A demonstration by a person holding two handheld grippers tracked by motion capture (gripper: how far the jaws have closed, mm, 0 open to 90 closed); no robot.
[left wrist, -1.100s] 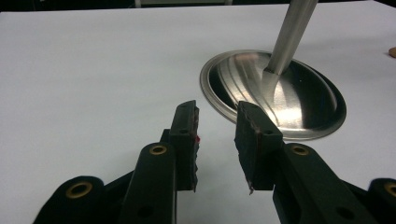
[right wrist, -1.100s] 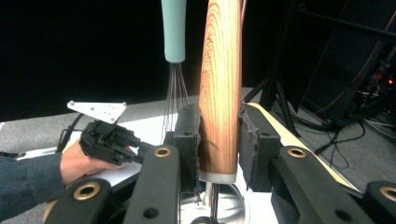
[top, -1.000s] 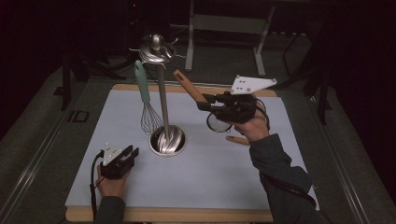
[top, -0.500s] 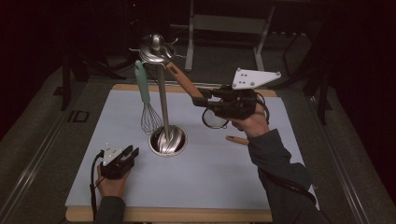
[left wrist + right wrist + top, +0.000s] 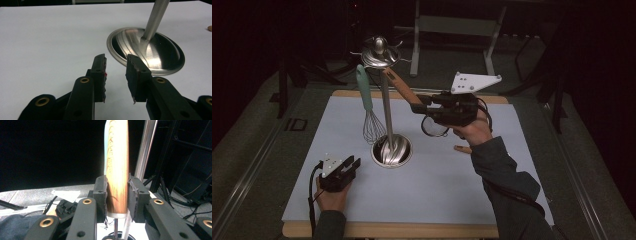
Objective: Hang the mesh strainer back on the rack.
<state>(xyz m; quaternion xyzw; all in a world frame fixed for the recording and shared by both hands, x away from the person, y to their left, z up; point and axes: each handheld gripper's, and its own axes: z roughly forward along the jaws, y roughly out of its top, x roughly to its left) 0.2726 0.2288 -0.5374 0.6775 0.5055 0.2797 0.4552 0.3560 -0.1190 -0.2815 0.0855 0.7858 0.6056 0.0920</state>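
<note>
A steel utensil stand rises from the pale mat to a hooked top. A whisk with a teal handle hangs from it. My right gripper is shut on a wooden-handled utensil, whose handle end reaches up close to the stand's top and whose round metal head hangs below the hand. In the right gripper view the wooden handle is clamped between the jaws, with the stand's pole just behind. My left gripper rests open on the mat near the stand's base, holding nothing.
A small wooden piece lies on the mat right of the stand. Dark frames and stand legs are behind the table. The mat's front and right parts are bare.
My right gripper has risen and swung the wooden handle up and left toward the stand's top. The left gripper has stayed put.
</note>
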